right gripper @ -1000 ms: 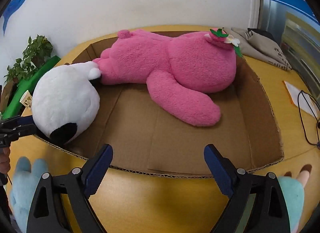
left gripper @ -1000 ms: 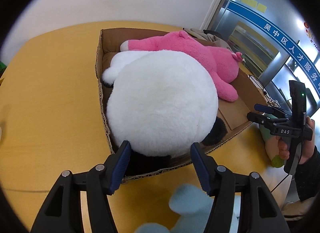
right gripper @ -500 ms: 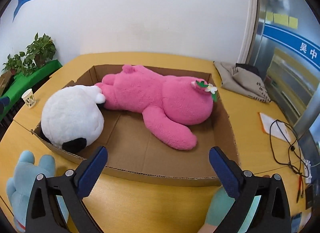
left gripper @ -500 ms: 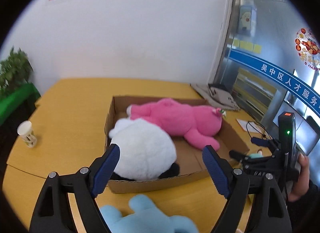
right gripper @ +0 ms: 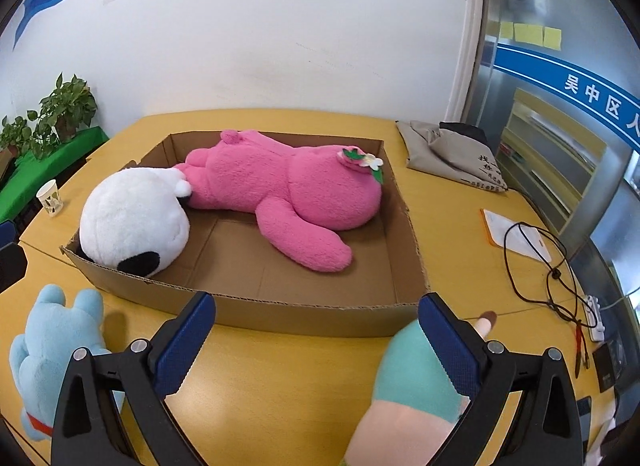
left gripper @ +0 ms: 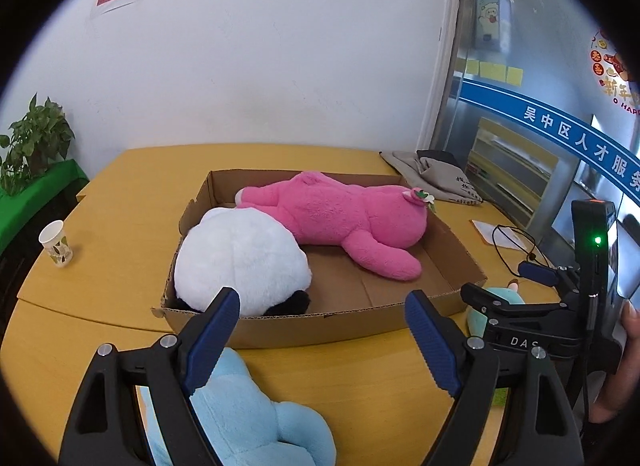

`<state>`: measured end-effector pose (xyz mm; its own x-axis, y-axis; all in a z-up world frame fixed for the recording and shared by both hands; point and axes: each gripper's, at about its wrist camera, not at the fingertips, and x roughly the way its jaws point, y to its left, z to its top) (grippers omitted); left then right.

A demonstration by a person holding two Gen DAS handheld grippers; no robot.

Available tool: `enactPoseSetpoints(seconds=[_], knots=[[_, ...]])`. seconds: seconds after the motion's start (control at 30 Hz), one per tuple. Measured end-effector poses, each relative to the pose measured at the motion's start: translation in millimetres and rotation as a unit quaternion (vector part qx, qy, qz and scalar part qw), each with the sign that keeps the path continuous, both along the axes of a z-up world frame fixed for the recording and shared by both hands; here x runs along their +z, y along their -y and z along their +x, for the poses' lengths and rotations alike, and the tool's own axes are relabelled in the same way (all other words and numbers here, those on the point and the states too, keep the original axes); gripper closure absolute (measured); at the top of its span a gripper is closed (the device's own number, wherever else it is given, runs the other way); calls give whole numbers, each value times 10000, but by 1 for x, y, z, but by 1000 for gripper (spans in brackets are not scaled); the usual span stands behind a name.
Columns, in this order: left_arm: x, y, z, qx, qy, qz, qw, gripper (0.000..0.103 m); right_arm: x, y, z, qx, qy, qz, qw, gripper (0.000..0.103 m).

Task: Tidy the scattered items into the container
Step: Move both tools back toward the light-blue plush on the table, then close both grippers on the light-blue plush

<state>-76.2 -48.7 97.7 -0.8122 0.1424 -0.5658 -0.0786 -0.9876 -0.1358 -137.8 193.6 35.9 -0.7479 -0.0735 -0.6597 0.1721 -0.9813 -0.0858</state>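
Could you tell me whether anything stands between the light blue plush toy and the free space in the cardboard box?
Only the box's low front wall stands between the light blue plush toy and the bare floor of the cardboard box; the toy must be lifted over it.

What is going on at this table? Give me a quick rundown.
A person is tidying plush toys into a shallow brown cardboard box, one claw in each hand. A big pink plush animal and a round white-and-black plush already lie inside. The left claw, jaws just opened, and the right claw are both open and empty. A light blue plush and a teal-and-peach plush still lie on the yellow table in front of the box.
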Motion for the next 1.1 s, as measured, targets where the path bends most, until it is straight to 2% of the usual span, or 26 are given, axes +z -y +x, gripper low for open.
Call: enactPoseSetpoints(seconds=[0.73, 0.97, 1.1], knots=[[-5, -6, 15, 3, 160, 66, 9999, 18, 1, 0, 20, 54, -17, 5, 10000, 0], [-9, 21, 28, 100, 277, 247, 9993, 18, 1, 3, 28, 141, 4, -47, 9999, 0], [-20, 51, 43, 154, 462, 477, 9977, 18, 0, 19, 36, 718, 85, -244, 9971, 0]])
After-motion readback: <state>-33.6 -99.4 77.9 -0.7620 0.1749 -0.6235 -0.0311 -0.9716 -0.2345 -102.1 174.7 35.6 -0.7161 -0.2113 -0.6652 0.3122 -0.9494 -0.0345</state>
